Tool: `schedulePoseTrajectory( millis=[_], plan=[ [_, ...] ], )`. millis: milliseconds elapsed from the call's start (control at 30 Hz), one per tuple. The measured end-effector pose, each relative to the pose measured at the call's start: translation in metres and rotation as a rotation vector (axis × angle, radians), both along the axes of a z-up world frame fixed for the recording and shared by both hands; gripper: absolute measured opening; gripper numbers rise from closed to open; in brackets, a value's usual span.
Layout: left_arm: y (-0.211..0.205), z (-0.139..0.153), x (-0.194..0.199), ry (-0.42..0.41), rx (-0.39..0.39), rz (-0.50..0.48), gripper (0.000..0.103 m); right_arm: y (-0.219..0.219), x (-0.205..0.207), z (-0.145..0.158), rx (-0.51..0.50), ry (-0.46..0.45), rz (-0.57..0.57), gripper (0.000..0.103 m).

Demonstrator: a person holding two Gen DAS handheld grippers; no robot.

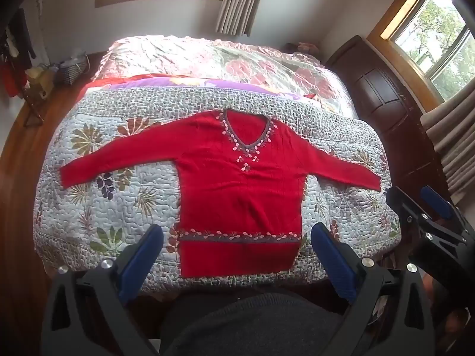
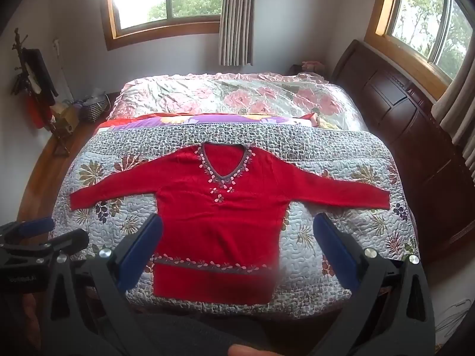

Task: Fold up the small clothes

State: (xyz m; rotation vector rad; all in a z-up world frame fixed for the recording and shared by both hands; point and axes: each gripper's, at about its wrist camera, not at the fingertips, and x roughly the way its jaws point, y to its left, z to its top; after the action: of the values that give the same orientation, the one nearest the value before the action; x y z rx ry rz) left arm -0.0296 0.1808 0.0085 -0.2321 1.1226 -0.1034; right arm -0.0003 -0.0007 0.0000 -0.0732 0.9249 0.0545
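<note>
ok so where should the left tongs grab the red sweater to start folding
Probably the cuff of the red sweater that lies on the left, coming down from above. That sleeve lies flat and stretched straight out on the quilt, so its free end can swing across the body. The left tongs are open.

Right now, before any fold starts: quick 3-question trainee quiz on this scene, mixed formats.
1. True or false: the sweater lies flat on the quilt with both sleeves spread out.
2. Multiple choice: the left tool is A) shut on the hem, B) open and holding nothing, C) shut on a sleeve.
3. Fill in: the sweater's neckline is ___-shaped.

Key: 1 true; 2 B; 3 V. The right tool is open too.
</note>
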Motion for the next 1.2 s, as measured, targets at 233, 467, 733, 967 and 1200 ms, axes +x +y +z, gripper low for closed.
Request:
schedulePoseTrajectory(
  millis=[233, 467, 733, 967, 1200],
  plan=[
    [0.001, -0.002, 0.000, -0.004, -0.002, 0.005, 0.099, 0.000, 0.000, 0.000, -0.004, 0.001, 0.000, 0.100],
    [-0.002, 0.002, 0.002, -0.017, 0.006, -0.004, 0.099, 0.001, 0.002, -0.001, -0.008, 0.003, 0.000, 0.100],
    [0.000, 0.001, 0.006, -0.024, 0.005, -0.001, 0.099, 0.002, 0.001, -0.002, -0.009, 0.005, -0.001, 0.100],
    [0.002, 0.002, 0.009, -0.023, 0.003, 0.000, 0.099, 0.003, 0.007, -0.002, -0.012, 0.009, -0.001, 0.100],
    [0.001, 0.003, 0.013, -0.021, 0.003, -0.003, 0.099, 0.002, 0.011, -0.001, -0.010, 0.013, -0.002, 0.100]
  ],
)
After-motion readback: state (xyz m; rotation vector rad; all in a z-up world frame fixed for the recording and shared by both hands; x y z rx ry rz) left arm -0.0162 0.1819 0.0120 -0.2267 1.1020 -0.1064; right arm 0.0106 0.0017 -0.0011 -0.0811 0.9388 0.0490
